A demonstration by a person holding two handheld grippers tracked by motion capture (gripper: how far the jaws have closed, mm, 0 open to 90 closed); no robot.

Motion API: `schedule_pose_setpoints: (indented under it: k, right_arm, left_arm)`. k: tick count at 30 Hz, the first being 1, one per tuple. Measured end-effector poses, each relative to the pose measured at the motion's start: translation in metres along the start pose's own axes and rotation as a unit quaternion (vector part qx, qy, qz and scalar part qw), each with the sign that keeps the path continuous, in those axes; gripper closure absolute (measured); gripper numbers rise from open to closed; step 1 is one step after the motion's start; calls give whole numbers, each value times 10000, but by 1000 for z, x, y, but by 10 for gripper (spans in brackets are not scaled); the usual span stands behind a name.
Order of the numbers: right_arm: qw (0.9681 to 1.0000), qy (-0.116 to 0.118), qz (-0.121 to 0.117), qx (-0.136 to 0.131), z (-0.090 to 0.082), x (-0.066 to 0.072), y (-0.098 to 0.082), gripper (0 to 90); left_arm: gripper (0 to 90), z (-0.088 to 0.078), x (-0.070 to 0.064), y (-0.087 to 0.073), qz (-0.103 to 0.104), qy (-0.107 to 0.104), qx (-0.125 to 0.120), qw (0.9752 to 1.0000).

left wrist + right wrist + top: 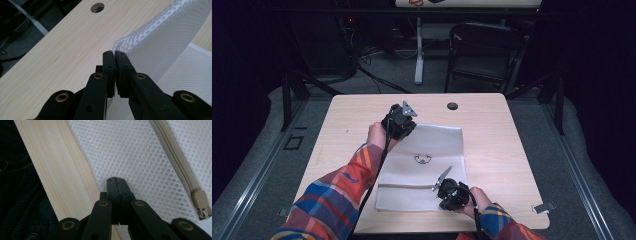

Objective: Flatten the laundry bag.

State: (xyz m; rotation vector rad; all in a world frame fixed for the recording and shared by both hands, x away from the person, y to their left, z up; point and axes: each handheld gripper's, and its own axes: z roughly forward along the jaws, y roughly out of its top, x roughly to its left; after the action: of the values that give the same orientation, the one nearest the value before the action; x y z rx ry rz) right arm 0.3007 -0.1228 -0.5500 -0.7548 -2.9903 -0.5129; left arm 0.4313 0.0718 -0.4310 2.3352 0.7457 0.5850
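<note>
A white mesh bag (432, 145) lies flat on the light wooden table (492, 130). My left gripper (409, 127) is shut on the bag's far left corner; in the left gripper view the jaws (115, 53) pinch the mesh (160, 37), which curls up off the table. My right gripper (441, 194) is at the bag's near edge, jaws shut (115, 179), tips over the mesh (130, 150). Whether fabric is pinched there I cannot tell. A beige zipper (172, 155) runs beside it and ends in a pull (201, 203). A small dark ring-like item (422, 159) rests on the bag's middle.
A round cable hole (452, 106) (97, 7) sits in the table's far side. A small pale object (543, 207) lies at the near right corner. Behind the table stand a dark chair (484, 45) and a table leg (419, 50).
</note>
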Motion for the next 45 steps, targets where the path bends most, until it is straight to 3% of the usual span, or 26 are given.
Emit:
schedule_pose_setpoints:
  k: [8,45]
  right_arm:
    - [9999,88,59,2,0,2,0,900]
    - [9996,232,-29,154,0,13,-2,900]
  left_arm:
    - [871,12,4,4,-82,117,-68,9999]
    - [861,54,15,9,-358,491,126,9981]
